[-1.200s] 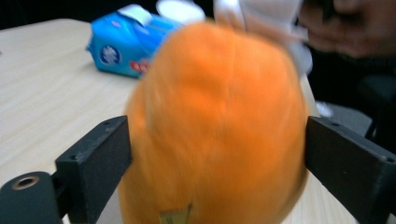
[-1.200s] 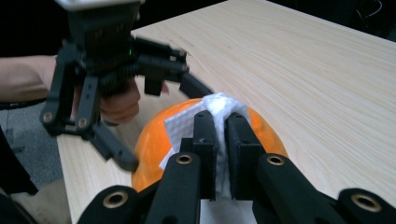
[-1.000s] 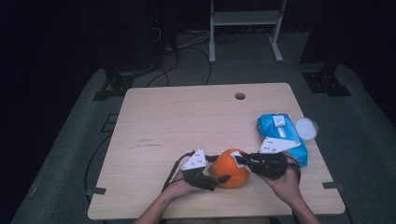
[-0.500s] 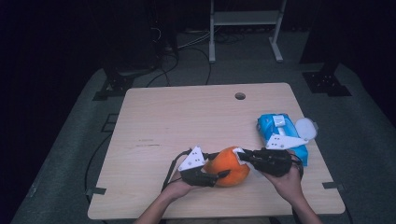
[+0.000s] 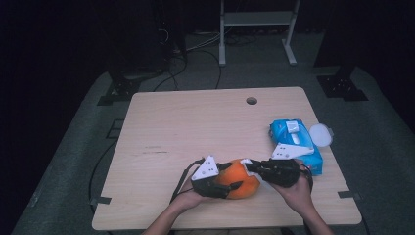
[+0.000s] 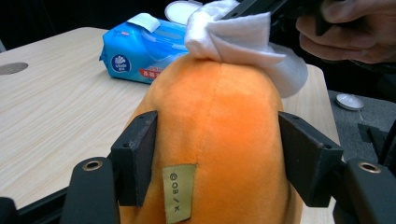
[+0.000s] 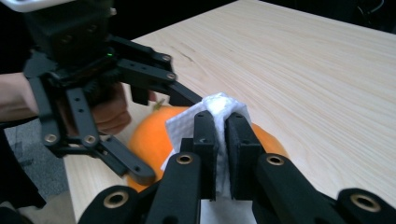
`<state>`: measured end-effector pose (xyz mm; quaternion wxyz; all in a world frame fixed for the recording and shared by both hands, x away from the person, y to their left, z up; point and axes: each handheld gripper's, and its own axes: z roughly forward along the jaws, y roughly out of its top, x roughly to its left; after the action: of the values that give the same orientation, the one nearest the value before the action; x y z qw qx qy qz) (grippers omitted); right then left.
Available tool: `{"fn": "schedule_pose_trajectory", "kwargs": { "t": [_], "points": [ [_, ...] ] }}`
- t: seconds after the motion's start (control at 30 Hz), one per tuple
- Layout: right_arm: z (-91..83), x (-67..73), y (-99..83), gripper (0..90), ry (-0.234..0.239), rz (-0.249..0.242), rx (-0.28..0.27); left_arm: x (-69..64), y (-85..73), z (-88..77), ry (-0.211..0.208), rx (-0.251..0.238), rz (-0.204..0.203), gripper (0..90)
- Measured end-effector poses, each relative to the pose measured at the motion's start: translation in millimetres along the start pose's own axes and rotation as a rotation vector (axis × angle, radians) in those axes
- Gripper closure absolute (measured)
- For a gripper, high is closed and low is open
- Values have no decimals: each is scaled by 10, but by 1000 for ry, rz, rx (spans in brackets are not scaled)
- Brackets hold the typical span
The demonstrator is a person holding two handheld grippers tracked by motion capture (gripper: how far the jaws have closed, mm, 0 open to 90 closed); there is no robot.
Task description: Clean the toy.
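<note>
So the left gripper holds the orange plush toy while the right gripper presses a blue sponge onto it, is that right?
Not quite. The right gripper pinches a white wipe, not a blue sponge, as the right gripper view shows. The rest holds: the left gripper has the orange plush toy between its jaws.

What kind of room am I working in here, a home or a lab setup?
Most likely a lab or recording studio: a bare wooden table stands alone on grey carpet, dark surroundings hold black equipment stands, and cables run loose across the floor behind it.
</note>
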<state>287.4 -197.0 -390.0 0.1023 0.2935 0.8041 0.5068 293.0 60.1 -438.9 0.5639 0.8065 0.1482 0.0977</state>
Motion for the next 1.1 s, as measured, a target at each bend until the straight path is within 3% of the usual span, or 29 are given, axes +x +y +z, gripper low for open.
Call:
{"fn": "schedule_pose_trajectory", "kwargs": {
  "t": [0.1, 0.17, 0.23, 0.4, 0.47, 0.57, 0.67, 0.77, 0.87, 0.93, 1.0, 1.1],
  "points": [
    [-35, -108, -63, 827, -54, 15, 16, 4, 0, 3, -2, 0, -5, 321],
    [-58, -139, -93, 828, -52, 41, 14, 4, 5, 16, -3, 0, -9, 311],
    [-48, -83, -68, 829, -58, 23, 12, -3, 11, 36, 6, 1, -15, 305],
    [30, 164, 45, 829, -17, -52, 0, -22, 24, 50, 16, 8, -21, 297],
    [47, 196, 55, 828, -24, -71, 10, -17, 29, 47, 12, 6, -20, 277],
    [51, 105, 5, 829, -14, -36, 15, 13, 45, 11, 6, -12, -19, 200],
    [16, 23, -35, 828, -20, -6, 12, 103, 20, -25, -6, -19, -57, 151],
    [-13, -66, -75, 827, -30, 21, 10, 162, -58, -1, -17, 10, -94, 123],
    [-44, -181, -124, 827, -33, 61, 7, 162, -100, 22, -42, 23, -72, 125],
    [-62, -241, -150, 827, -34, 81, 4, 180, -117, 39, -43, 26, -80, 122],
    [-72, -264, -162, 827, -31, 97, 4, 189, -156, 76, -44, 27, -106, 107],
    [-68, -225, -143, 829, -31, 92, 5, 157, -185, 123, -34, 30, -103, 109]
  ]
}}
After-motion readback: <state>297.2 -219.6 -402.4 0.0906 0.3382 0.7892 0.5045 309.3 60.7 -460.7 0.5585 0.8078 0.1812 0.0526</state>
